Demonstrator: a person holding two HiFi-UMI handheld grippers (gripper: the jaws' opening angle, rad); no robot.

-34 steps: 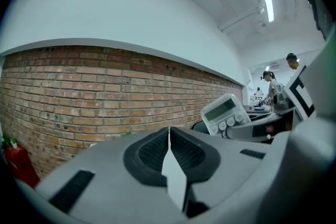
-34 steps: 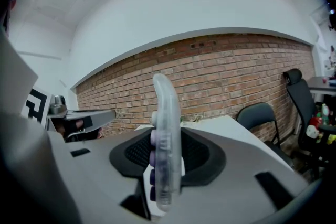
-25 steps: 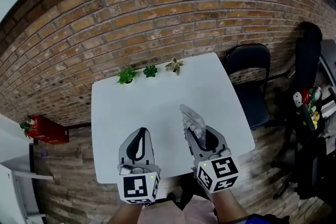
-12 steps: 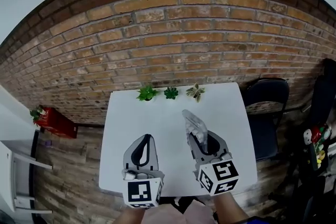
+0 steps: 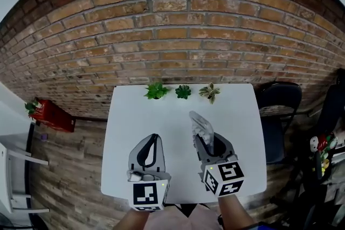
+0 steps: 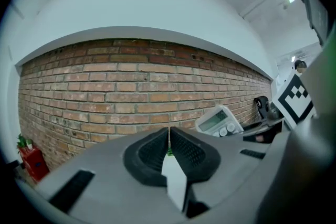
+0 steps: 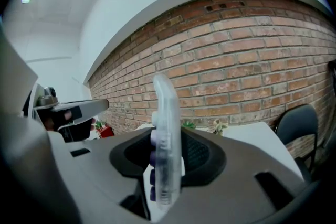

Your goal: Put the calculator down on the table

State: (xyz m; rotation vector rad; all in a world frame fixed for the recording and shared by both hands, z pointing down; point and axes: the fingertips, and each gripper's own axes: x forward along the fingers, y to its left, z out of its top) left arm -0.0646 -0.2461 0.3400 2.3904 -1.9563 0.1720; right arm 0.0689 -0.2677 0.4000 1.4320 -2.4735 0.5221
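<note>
Right gripper view: right gripper (image 7: 168,140) clamps calculator (image 7: 164,107) edge-on, face mostly hidden | left gripper (image 6: 169,137) closed, empty.

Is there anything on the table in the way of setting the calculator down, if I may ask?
Nothing visible: the table beneath the calculator is bare; the three small plants stand only along its far edge.

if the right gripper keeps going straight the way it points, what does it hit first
Probably the white table top, since the right gripper, shut on the translucent calculator, tilts slightly down toward the pale-leaved potted plant at the far edge. Depth is unclear.
</note>
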